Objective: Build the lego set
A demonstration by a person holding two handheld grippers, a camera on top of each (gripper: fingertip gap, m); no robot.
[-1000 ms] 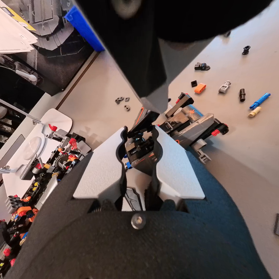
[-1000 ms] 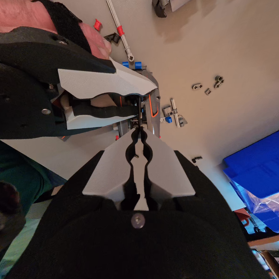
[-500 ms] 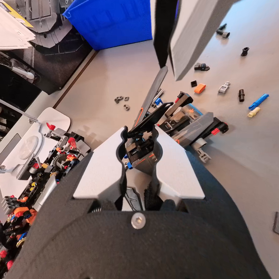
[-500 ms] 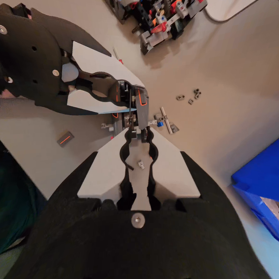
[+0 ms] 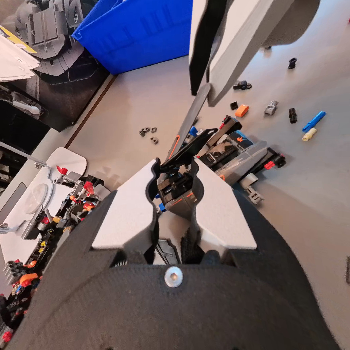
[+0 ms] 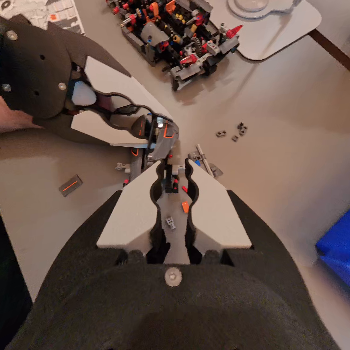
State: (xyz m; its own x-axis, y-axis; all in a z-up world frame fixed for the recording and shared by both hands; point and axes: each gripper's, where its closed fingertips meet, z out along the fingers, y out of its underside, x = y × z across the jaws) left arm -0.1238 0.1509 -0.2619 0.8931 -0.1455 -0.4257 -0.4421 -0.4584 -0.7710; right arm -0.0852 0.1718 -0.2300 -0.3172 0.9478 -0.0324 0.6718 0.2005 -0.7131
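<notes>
Left gripper [image 5: 175, 166] clamps angular dark-grey lego assembly [image 5: 177, 191] (orange stripes, glossy plastic); right gripper [image 6: 173, 162] parted, empty, above matte table [image 6: 265, 151].

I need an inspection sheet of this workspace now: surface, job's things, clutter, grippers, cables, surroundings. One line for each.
Surface: pale grey table, flat.
Job's things: dark sub-assembly held off the table; grey body section and large chassis build lying on it.
Clutter: orange piece, blue pin, small grey connectors, loose.
Grippers: left gripper shut on the sub-assembly; right gripper open, empty.
Cables: nothing seen.
Surroundings: blue bin, printed box, white board.
</notes>
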